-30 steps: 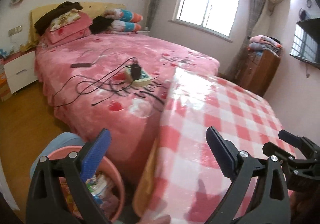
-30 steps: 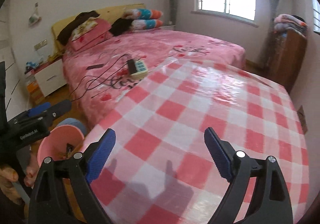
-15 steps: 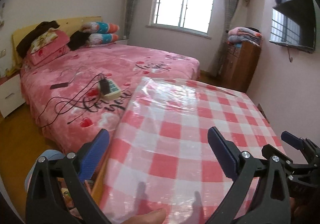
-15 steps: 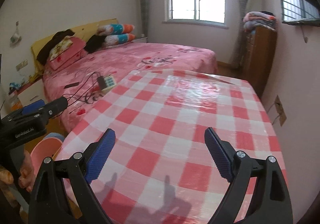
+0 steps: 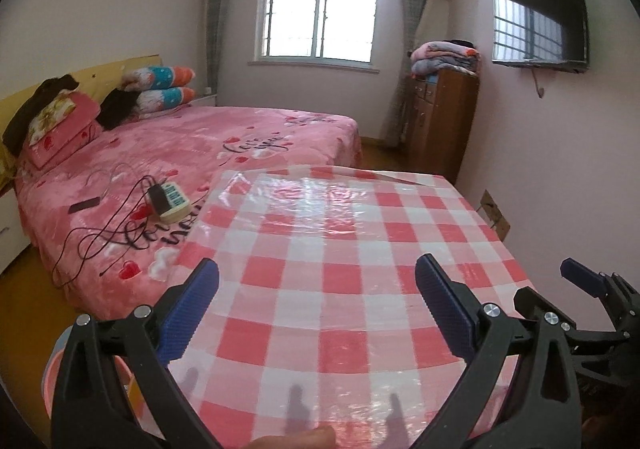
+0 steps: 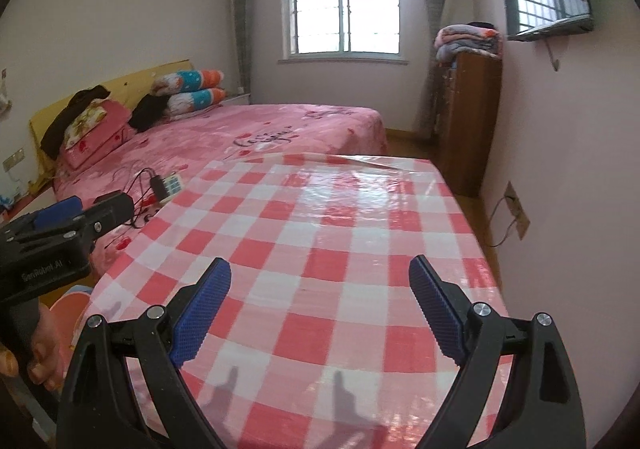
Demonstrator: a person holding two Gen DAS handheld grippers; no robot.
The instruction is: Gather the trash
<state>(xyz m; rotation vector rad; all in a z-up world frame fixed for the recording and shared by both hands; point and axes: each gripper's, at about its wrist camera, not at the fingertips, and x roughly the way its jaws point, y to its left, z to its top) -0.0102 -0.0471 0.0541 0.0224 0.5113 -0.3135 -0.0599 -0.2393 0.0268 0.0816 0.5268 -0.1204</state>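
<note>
Both grippers now sit higher, facing across the red-and-white checked plastic tablecloth [image 5: 340,249]. The round pink plastic bin [image 5: 50,377] slips almost out of sight beside the left gripper [image 5: 316,307].

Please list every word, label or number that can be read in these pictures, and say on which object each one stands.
"GenRobot.AI": on the left gripper body, right wrist view; small, partly blurred.
"Love you" (uncertain, cursive): on the bedspread.
Large dark cursive beside the power strip: not readable.
Power strip label: too small to read.
</note>
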